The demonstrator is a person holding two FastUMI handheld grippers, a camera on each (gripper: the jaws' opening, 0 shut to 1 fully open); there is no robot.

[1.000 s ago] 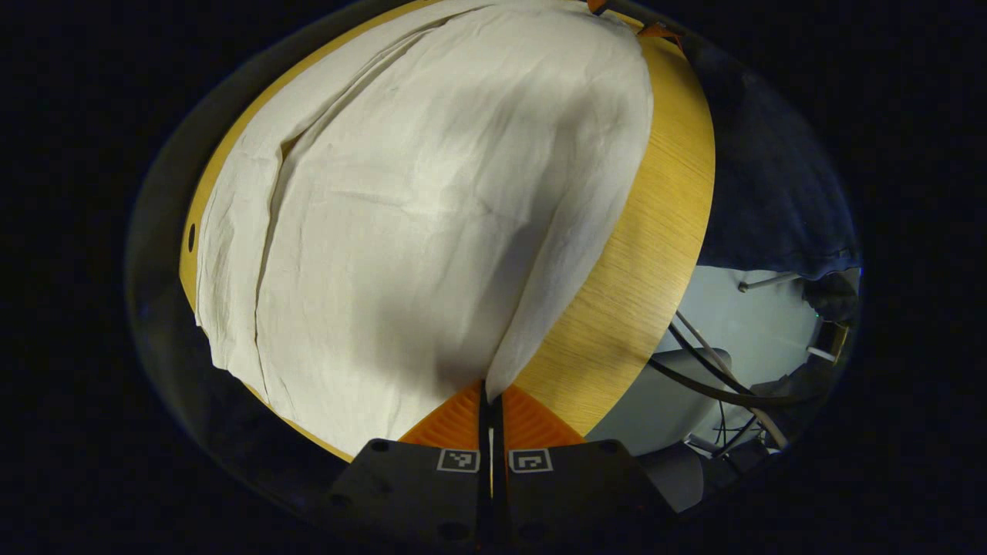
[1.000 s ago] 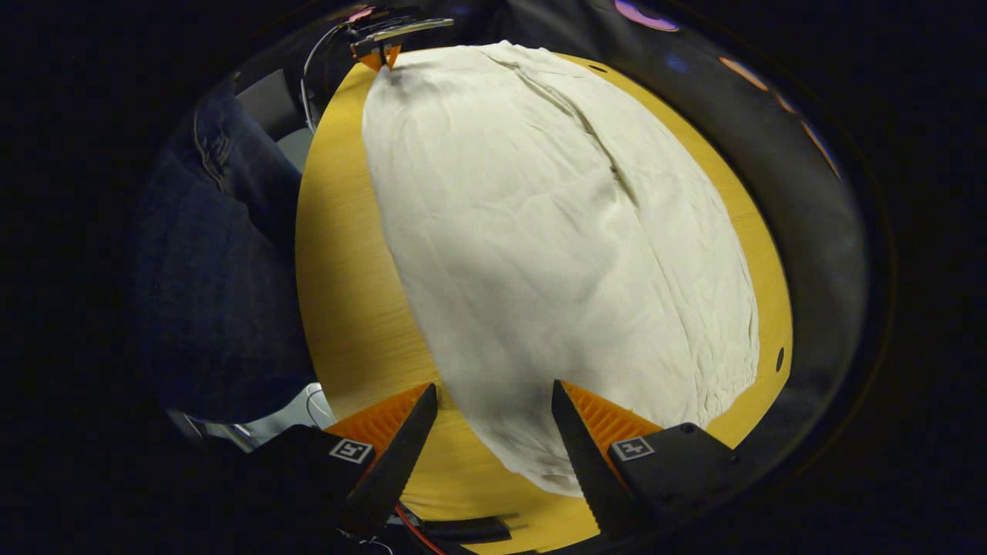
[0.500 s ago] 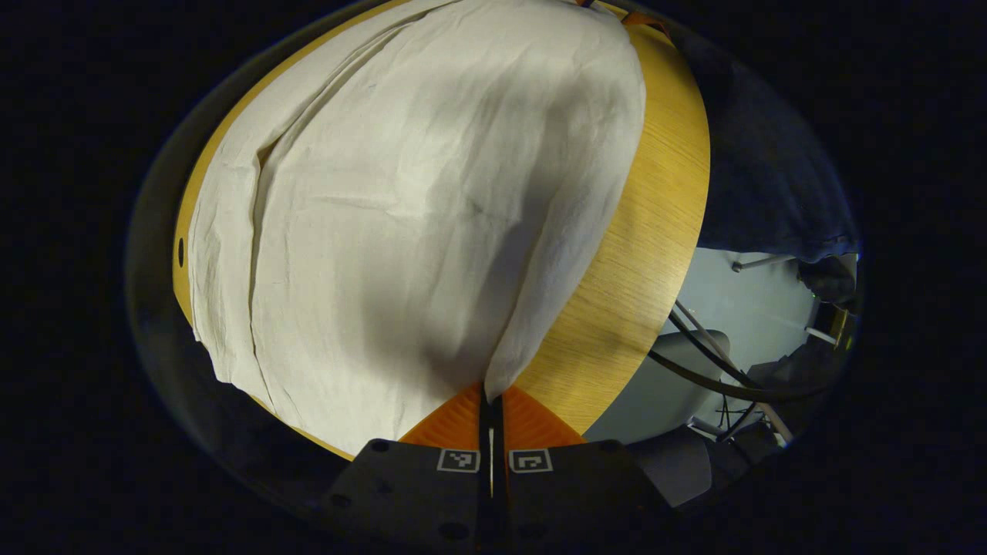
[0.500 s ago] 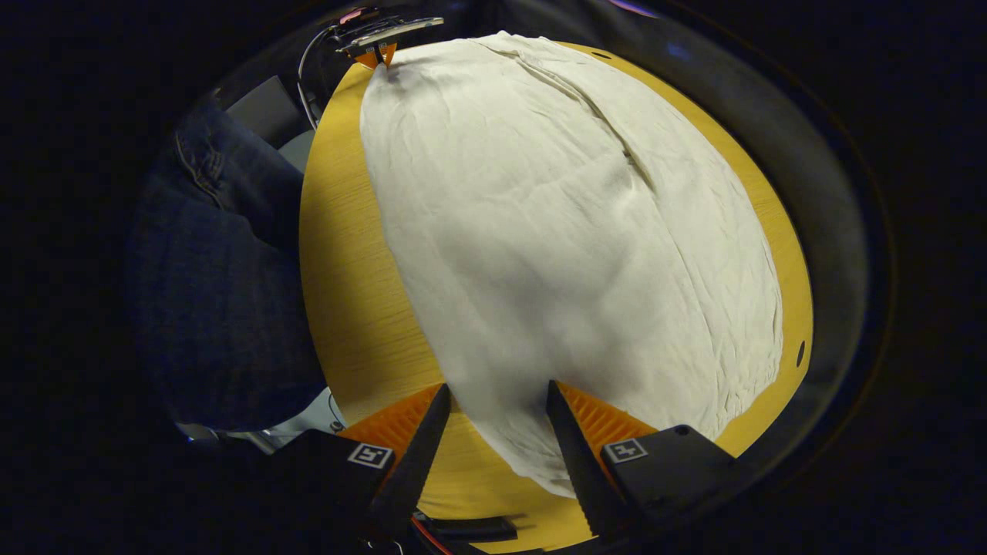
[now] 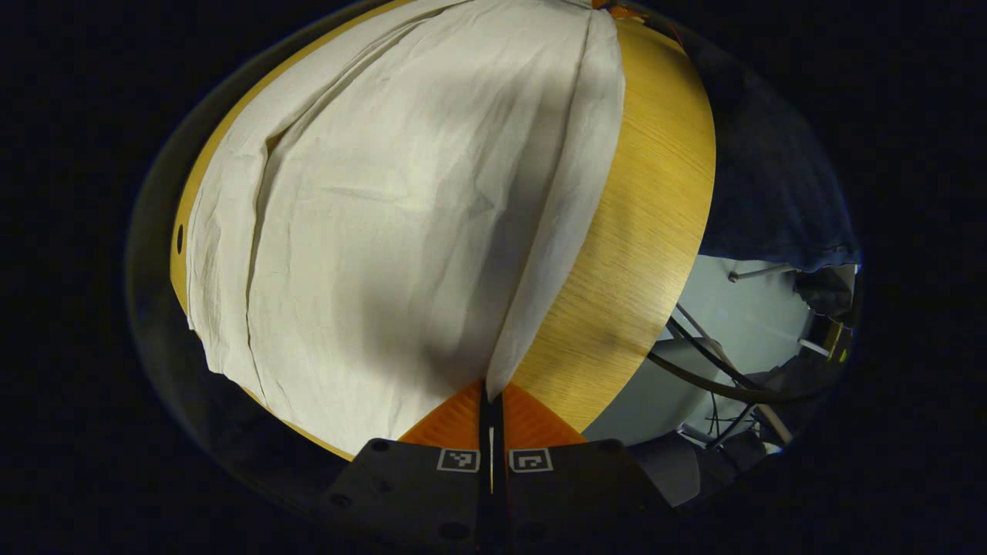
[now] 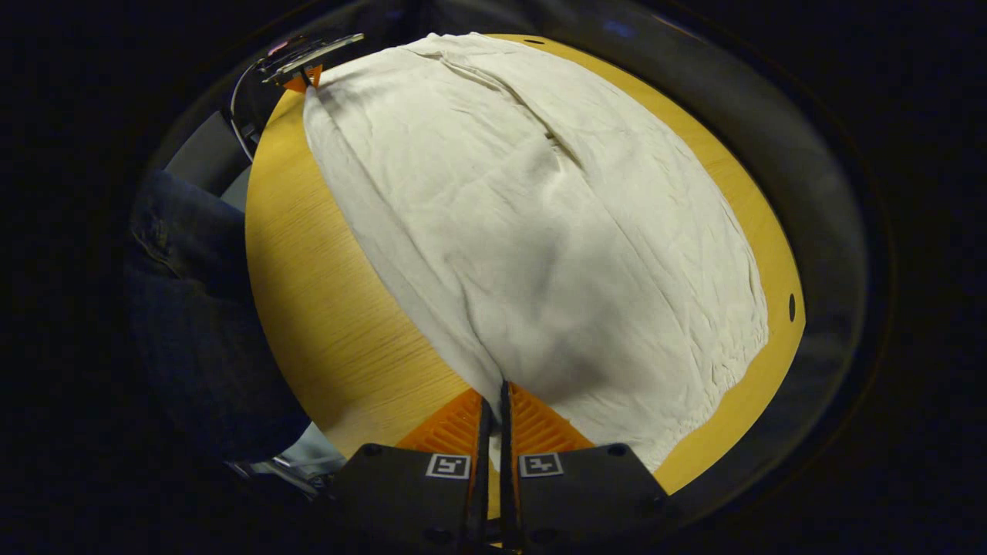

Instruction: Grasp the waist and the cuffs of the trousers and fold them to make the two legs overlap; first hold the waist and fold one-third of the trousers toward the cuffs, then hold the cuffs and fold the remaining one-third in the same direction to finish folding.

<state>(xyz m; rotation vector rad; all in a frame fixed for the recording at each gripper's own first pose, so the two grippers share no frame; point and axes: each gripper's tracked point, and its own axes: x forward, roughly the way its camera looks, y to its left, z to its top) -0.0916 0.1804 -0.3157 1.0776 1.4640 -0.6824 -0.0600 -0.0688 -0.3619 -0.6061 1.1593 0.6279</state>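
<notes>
White trousers (image 5: 401, 216) lie spread lengthwise over a round wooden table (image 5: 648, 231). My left gripper (image 5: 491, 389) is shut on the near corner of one end, and the cloth's near edge runs taut and slightly raised from it. In the right gripper view the trousers (image 6: 555, 231) reach down to my right gripper (image 6: 493, 395), which is shut on the corner of the other end, beside a gathered, wrinkled hem. The left gripper (image 6: 302, 73) shows far off at the top left, pinching the opposite corner. A bit of the right gripper (image 5: 617, 9) shows at the top of the left gripper view.
A person in dark blue jeans (image 6: 193, 308) stands against the table's near side (image 6: 324, 308). Cables and metal legs (image 5: 717, 362) lie on the pale floor past the table edge. A small hole (image 6: 791, 307) sits near the table's far rim.
My right gripper, open around the cloth corner before, has shut on it. The near edge of the trousers is now pulled straighter between the two grippers. The left gripper kept its hold.
</notes>
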